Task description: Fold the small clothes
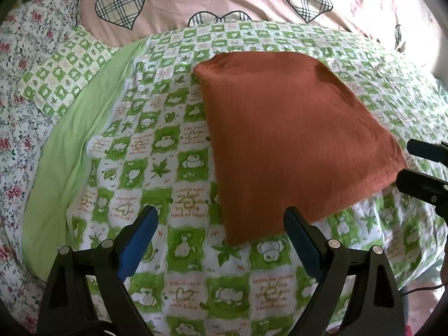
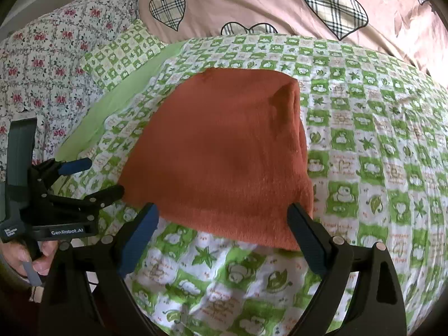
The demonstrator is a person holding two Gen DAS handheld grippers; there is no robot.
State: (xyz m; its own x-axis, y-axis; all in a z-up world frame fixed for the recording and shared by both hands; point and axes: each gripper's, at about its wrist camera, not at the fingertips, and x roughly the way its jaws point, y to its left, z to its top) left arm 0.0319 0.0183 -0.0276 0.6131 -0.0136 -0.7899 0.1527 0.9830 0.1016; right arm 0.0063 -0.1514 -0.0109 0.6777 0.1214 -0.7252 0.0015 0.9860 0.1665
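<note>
— Nearest the lens, what's showing?

— Blue-padded fingers [image 1: 137,247] of the left gripper [image 1: 221,240] are hanging wide apart over the green checked sheet [image 1: 156,145], holding nothing. They are sitting just off the near left corner of the orange cloth [image 1: 291,140], not touching it.

— And the cloth itself?

— It is lying folded flat on that sheet, a neat block with its thick folded edge running along the right side in the right wrist view.

— Anything left of the cloth?

— A floral blanket [image 2: 47,64] is spreading out well to the left of it, with a small checked pillow [image 2: 117,53] between them. A pink quilt with plaid hearts [image 2: 252,2] is lying beyond the cloth's far edge.

— The right gripper [image 2: 224,235]?

— Its fingers are spreading wide too, empty, framing the cloth's near edge. A hand [image 2: 30,257] is gripping the left tool's handle, left of the cloth.
</note>
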